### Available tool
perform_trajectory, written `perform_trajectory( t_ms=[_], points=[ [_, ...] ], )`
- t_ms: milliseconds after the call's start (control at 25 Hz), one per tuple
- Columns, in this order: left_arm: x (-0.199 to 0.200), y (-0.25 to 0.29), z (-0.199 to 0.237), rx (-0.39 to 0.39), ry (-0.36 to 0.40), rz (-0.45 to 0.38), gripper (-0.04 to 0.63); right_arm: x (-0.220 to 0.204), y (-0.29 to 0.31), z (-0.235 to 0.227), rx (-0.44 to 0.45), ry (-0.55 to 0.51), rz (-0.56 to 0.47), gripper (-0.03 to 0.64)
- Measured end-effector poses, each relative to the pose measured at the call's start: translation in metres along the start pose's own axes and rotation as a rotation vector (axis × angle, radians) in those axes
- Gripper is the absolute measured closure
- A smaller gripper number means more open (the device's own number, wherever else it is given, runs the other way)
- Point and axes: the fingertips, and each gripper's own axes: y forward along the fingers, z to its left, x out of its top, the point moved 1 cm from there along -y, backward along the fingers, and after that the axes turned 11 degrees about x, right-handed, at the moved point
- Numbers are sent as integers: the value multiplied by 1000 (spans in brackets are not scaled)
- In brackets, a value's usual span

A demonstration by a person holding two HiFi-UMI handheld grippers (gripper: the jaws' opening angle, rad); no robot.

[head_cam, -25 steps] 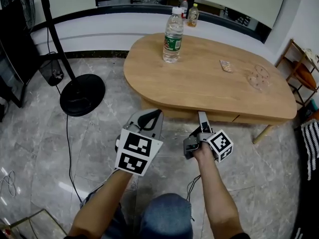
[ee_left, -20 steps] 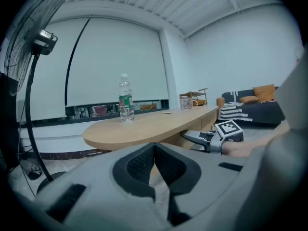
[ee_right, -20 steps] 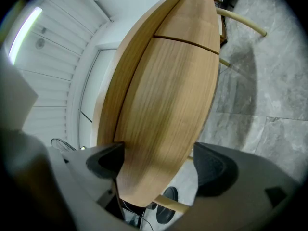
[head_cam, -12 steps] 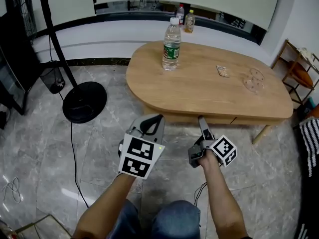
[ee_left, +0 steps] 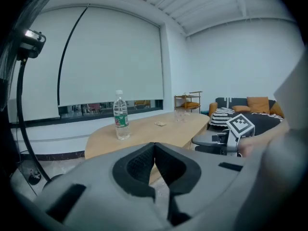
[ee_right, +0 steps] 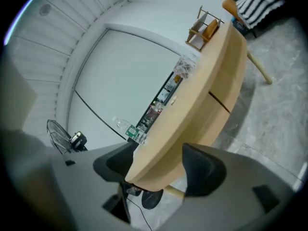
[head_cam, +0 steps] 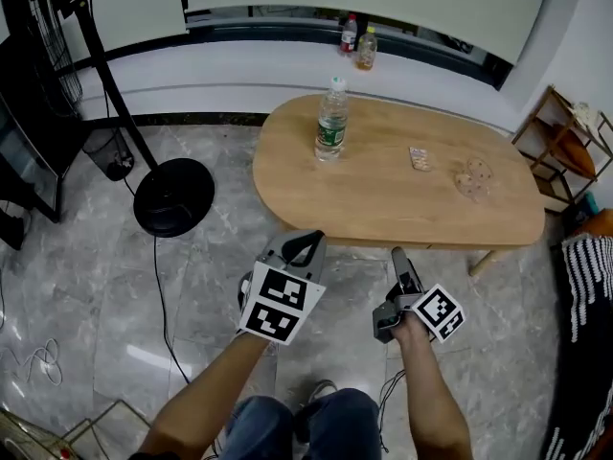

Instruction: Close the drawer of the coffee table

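Observation:
The oval wooden coffee table [head_cam: 402, 185] stands ahead of me. Its drawer front [ee_right: 230, 81] sits flush in the apron under the near edge [head_cam: 431, 248]. My left gripper [head_cam: 308, 241] hovers over the floor short of the table, its pads pressed together with nothing in them [ee_left: 154, 147]. My right gripper [head_cam: 398, 255] is beside it on the right, rolled sideways. Its jaws [ee_right: 154, 165] stand apart and are closing with nothing between them. Neither gripper touches the table.
On the table stand a water bottle [head_cam: 330, 121], a small blister pack [head_cam: 420, 159] and a clear glass piece [head_cam: 472, 175]. A fan's round black base [head_cam: 173, 195] and cable lie left. A wooden shelf [head_cam: 560, 137] and striped cushion [head_cam: 586, 281] are right.
Both grippers have drawn back from the table's near edge and risen. The table now shows smaller and farther off, and my legs show below.

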Motion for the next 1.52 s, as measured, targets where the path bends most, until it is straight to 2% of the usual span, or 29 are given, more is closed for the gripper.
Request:
perform_trajectory(
  t_ms=[160, 280, 520, 680, 840, 960, 1120, 1320, 1520],
  points=[
    [64, -16, 7, -13, -3, 21, 594, 42, 2, 66, -8, -67, 42, 324],
    [120, -30, 9, -26, -5, 41, 594, 79, 6, 122, -10, -131, 83, 372],
    [231, -67, 20, -24, -19, 76, 594, 156, 11, 235, -7, -253, 186, 394],
    [306, -94, 21, -15, -29, 59, 594, 209, 8, 309, 12, -357, 236, 434],
    [362, -115, 21, 6, -26, 31, 594, 245, 5, 368, 47, -466, 278, 461],
    [389, -129, 22, 29, -28, 6, 594, 255, 8, 407, 89, -533, 292, 490],
    [395, -158, 13, 40, -52, 16, 594, 241, -10, 444, 115, -579, 339, 513],
    [412, -174, 15, 52, -17, -6, 594, 239, -16, 479, 137, -724, 380, 529],
    [426, -179, 22, 52, 0, -34, 594, 241, -11, 506, 170, -795, 369, 541]
  ],
)
